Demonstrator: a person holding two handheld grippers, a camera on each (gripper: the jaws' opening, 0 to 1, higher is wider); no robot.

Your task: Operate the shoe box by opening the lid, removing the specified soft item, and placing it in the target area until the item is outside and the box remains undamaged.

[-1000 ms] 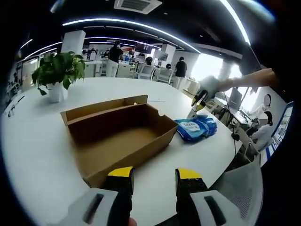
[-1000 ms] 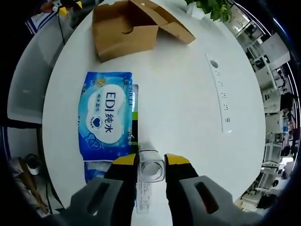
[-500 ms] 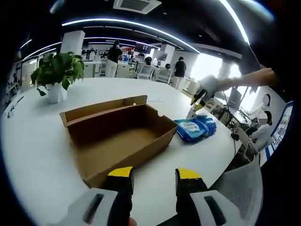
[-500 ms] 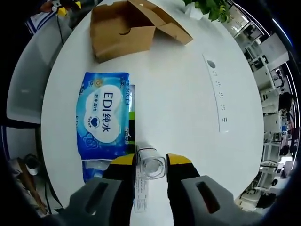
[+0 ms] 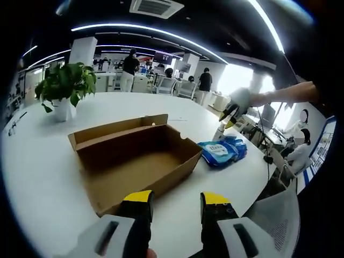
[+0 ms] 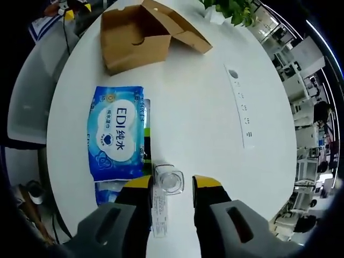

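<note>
Hovering low over the white table, left tongs gaped with nothing between the yellow-tipped jaws; pointed toward the open brown shoe box, lid folded back at the far side, interior bare; box seen at 12 o'clock of those jaws, near them but apart.

Lying outside the box on the table, blue wet-wipes pack sat at 2 o'clock of the left tongs, just beside the box's right end without touching; potted green plant stood at 10 o'clock, well apart from the box; right tongs hung at 1 o'clock, above the pack, held out on a person's arm; people and desks in the office beyond.

Looking straight down, right tongs stood parted around the top of a clear bottle, jaws either side of it; contact with the bottle impossible to tell; white label strip lay between the jaws at 6 o'clock; same pack, printed "EDI", lay flat at 10 o'clock, its lower edge just beside the bottle; shoe box at 12 o'clock, well apart from the pack; long white power strip at 2 o'clock; plant leaves at the top edge.
</note>
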